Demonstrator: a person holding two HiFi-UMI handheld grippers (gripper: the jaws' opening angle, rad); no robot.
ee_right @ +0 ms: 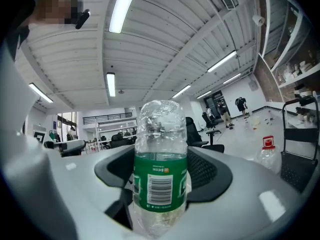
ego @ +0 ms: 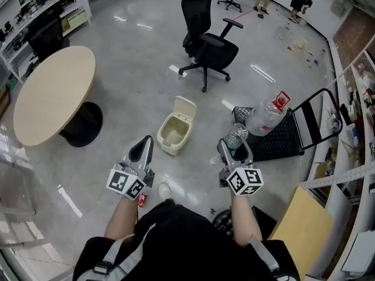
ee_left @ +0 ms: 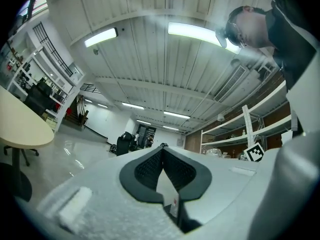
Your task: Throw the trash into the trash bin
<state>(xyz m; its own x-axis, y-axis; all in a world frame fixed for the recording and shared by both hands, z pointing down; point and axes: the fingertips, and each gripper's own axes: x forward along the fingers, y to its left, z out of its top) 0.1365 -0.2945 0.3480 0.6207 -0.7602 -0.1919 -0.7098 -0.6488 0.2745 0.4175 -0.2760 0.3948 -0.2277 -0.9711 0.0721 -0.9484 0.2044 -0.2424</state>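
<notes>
The carry step is under way: the plastic bottle is clamped in the right gripper, the jaws spread wide around its green-labelled body and the pads pressed to its sides, with the clear end sticking out ahead of them. The trash bin is seen standing on the floor just ahead, between the two grippers, its lid tipped back at the far side and its mouth left open. The bottle is not yet over that mouth; it is held off to the bin's right, in front of the black cart, on which a large water jug is lying. The left gripper is held out beside the bin's left, its jaws brought together at the tips; a pale sliver with a red speck is glimpsed in the gap lower down, and what it is cannot be told. Close to the person's feet a small white scrap and a small red one are left on the floor, so more trash may remain to be cleared. For the next move, the right gripper would need to be swung across to the left until the bottle hangs squarely above the opening, short of the raised lid, and only then would the jaws be released. A low drop is judged wise, since a light bottle could bounce off the rim.
</notes>
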